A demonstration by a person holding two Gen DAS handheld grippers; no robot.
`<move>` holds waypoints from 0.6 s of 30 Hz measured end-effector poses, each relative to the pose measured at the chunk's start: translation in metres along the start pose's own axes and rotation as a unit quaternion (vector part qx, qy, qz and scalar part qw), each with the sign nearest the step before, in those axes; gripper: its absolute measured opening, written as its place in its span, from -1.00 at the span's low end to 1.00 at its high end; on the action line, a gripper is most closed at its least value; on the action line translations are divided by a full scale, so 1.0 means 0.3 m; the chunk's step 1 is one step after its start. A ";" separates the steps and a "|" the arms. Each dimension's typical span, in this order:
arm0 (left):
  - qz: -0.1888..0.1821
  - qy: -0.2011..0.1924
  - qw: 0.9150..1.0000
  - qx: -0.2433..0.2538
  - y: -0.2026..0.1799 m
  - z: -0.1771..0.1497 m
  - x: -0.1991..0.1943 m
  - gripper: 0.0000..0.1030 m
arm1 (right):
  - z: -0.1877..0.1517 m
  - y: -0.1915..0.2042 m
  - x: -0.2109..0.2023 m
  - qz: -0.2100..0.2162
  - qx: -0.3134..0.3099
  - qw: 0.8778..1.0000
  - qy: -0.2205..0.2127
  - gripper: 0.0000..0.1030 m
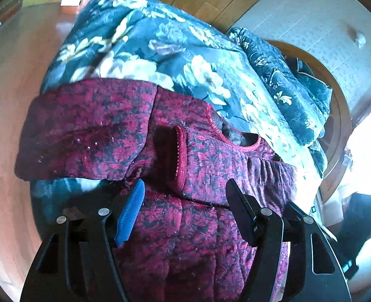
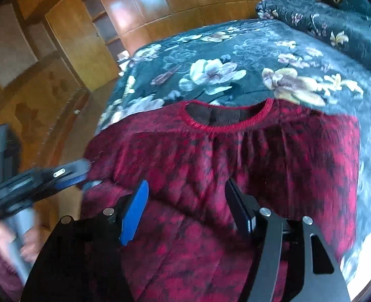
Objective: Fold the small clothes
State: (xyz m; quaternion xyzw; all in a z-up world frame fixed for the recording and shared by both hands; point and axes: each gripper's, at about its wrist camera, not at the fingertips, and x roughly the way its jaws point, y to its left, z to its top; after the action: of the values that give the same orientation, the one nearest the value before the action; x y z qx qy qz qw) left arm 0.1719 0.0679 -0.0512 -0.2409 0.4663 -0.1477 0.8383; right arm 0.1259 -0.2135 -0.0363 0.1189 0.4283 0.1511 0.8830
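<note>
A dark red patterned top (image 1: 205,226) lies flat on a bed, with its round neckline (image 1: 235,138) away from me. One sleeve (image 1: 84,136) is folded across the chest, and its cuff (image 1: 181,156) points toward the middle. My left gripper (image 1: 185,191) hovers open just over the top's body, with nothing pinched between the blue pad (image 1: 132,209) and the black finger. In the right wrist view the top (image 2: 273,163) fills the centre, below its neckline (image 2: 225,123). My right gripper (image 2: 185,193) stands open above it. The blurred left gripper (image 2: 79,171) sits at the top's left edge.
The bed carries a dark teal floral cover (image 1: 147,50) (image 2: 210,50) with a bunched floral quilt or pillow (image 2: 336,25) at the far right. A wooden headboard (image 1: 336,115) curves behind. Wooden wardrobes (image 2: 84,37) stand beyond shiny floor (image 1: 4,100). A hand (image 2: 29,246) holds the left gripper's handle.
</note>
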 end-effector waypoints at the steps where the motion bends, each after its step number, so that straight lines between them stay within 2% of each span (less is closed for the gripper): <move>1: 0.004 0.001 1.000 -0.008 0.013 0.003 0.014 0.28 | -0.025 -0.018 -0.032 -0.003 0.002 1.000 -0.004 0.25; 6: 0.011 0.009 1.000 -0.023 0.050 0.031 0.075 0.28 | -0.153 -0.208 -0.190 -0.047 0.061 0.997 -0.016 0.24; 8: 0.009 0.016 1.000 -0.024 0.043 0.046 0.106 0.28 | -0.219 -0.310 -0.242 -0.071 0.106 0.992 -0.022 0.10; 12: 0.024 0.025 0.999 0.004 -0.010 0.071 0.177 0.22 | -0.263 -0.447 -0.288 -0.108 0.163 0.980 -0.028 0.01; 14: 0.035 0.035 0.999 0.021 -0.035 0.075 0.212 -0.18 | -0.256 -0.512 -0.301 -0.098 0.203 0.974 -0.037 -0.04; 15: 0.035 0.042 0.998 0.030 -0.047 0.076 0.234 -0.32 | -0.247 -0.523 -0.311 -0.098 0.206 0.973 -0.043 -0.04; 17: 0.046 0.045 0.997 0.053 -0.076 0.078 0.259 -0.93 | -0.199 -0.544 -0.310 -0.087 0.216 0.971 -0.056 -0.01; 18: 0.045 0.042 0.996 0.057 -0.084 0.082 0.259 -0.95 | -0.177 -0.559 -0.304 -0.078 0.227 0.969 -0.060 0.07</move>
State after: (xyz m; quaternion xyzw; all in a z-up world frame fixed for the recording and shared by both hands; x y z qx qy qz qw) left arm 0.2328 0.0168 -0.0816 -0.1652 0.5025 -0.1458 0.8360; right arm 0.0578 -0.3981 -0.0596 0.2914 0.4053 -0.0265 0.8661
